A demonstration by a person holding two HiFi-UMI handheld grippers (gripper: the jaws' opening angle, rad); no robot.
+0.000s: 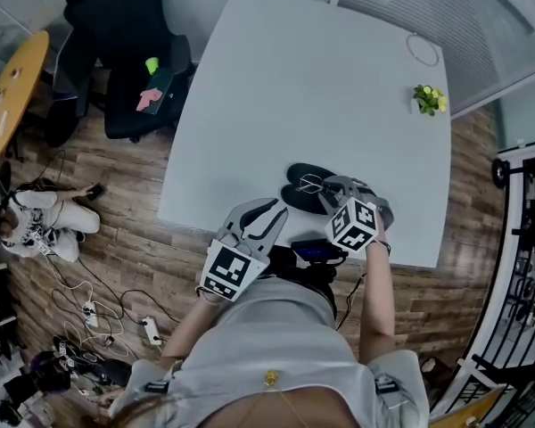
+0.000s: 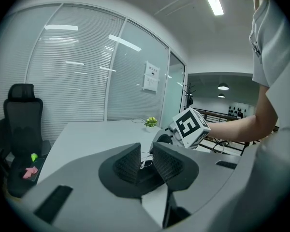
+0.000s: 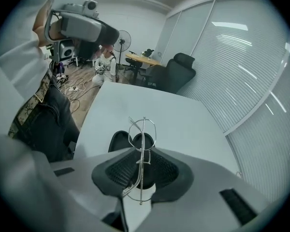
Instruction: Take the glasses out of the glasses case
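1. While the white table [image 1: 294, 78] runs off far and wide, everything happens at its near edge.
2. The left gripper [image 2: 145, 164] hovers on the left, jaws slightly parted on nothing. The right gripper [image 3: 141, 173] is clamped on the glasses.
3. The black glasses case [image 1: 294, 199] lies open beneath the right gripper.
4. The glasses [image 3: 142, 132] are out, held just above the case. Thin wire: light, springy, easily bent, so best pinched gently at the bridge.

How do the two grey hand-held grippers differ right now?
The right gripper has its fingers clamped on thin silver wire-framed glasses; the left gripper has its fingers slightly apart, with nothing between them. The right gripper is above the open black glasses case; the left gripper is beside it, at the pale table's edge. Both are grey.
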